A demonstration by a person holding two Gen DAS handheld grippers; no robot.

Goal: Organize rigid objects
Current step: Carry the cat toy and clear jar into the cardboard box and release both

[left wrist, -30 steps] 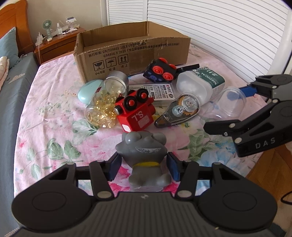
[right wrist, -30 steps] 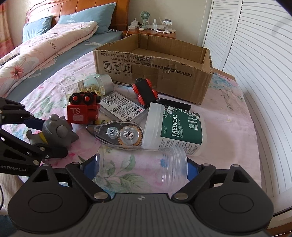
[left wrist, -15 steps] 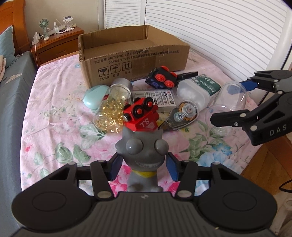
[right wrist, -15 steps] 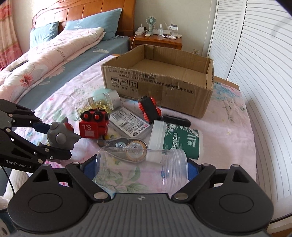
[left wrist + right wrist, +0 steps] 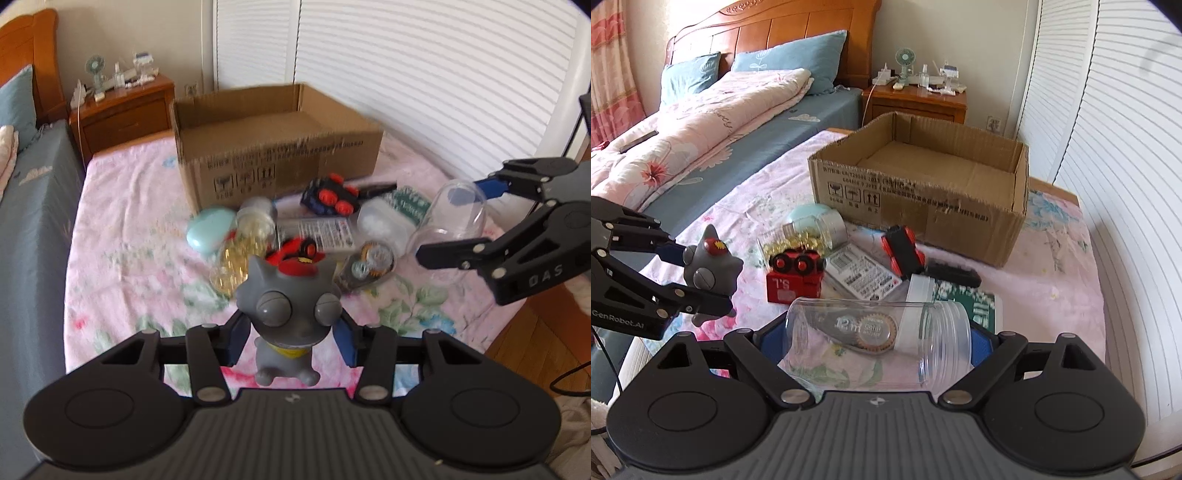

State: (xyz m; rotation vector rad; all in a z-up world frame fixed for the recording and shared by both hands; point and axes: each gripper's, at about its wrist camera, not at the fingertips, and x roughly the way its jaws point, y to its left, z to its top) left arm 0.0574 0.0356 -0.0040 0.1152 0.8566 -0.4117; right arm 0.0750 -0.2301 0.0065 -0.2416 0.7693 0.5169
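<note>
My left gripper (image 5: 291,339) is shut on a grey bug-eyed toy figure (image 5: 291,314) and holds it above the bed; the toy also shows in the right wrist view (image 5: 711,271). My right gripper (image 5: 879,341) is shut on a clear plastic jar (image 5: 879,343), held on its side; the jar also shows in the left wrist view (image 5: 452,230). An open cardboard box (image 5: 923,184) stands behind the pile. On the bed lie a red toy train (image 5: 796,277), a dark toy car (image 5: 903,251), a capsule jar (image 5: 801,236), a correction tape (image 5: 365,266) and a white medical bottle (image 5: 388,225).
A mint case (image 5: 210,232) and a printed packet (image 5: 860,277) lie in the pile. A black bar (image 5: 953,275) lies near the box. A nightstand (image 5: 916,99) stands behind the box; louvred doors (image 5: 1108,147) line the right side. The bed's edge is close below both grippers.
Both grippers have risen and pulled back from the pile. The grey toy and the clear jar have come up off the bed with them.
</note>
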